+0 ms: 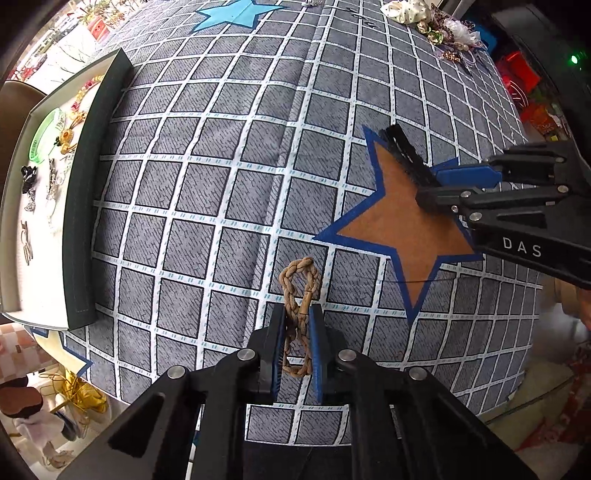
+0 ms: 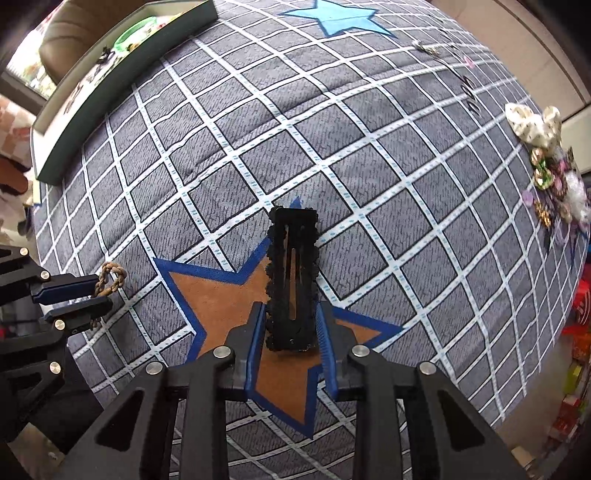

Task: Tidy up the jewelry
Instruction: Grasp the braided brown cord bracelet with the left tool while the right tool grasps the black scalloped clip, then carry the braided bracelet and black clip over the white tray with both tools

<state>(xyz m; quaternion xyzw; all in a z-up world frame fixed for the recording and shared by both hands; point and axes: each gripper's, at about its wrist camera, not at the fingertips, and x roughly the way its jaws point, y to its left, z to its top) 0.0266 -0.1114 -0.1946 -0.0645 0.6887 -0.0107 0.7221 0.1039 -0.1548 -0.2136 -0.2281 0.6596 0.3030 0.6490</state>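
Note:
My left gripper (image 1: 297,312) is shut on a brown braided cord loop (image 1: 300,280); the loop sticks out past the pads above the grey checked cloth. The right wrist view shows that gripper (image 2: 101,295) at the left edge with the cord (image 2: 110,282) in it. My right gripper (image 2: 290,308) is shut on a long black hair clip (image 2: 291,273) over the brown star patch (image 2: 218,295). In the left wrist view it (image 1: 430,184) reaches in from the right, the clip (image 1: 404,155) pointing up-left. A dark-walled tray (image 1: 79,221) with a white floor lies at the left.
The tray holds a green bangle (image 1: 46,136), gold pieces and small dark pieces. A pile of jewelry and a spotted scrunchie (image 2: 535,125) lies at the cloth's far right edge. A light blue star (image 2: 343,18) marks the far side, with small items (image 2: 428,48) beside it.

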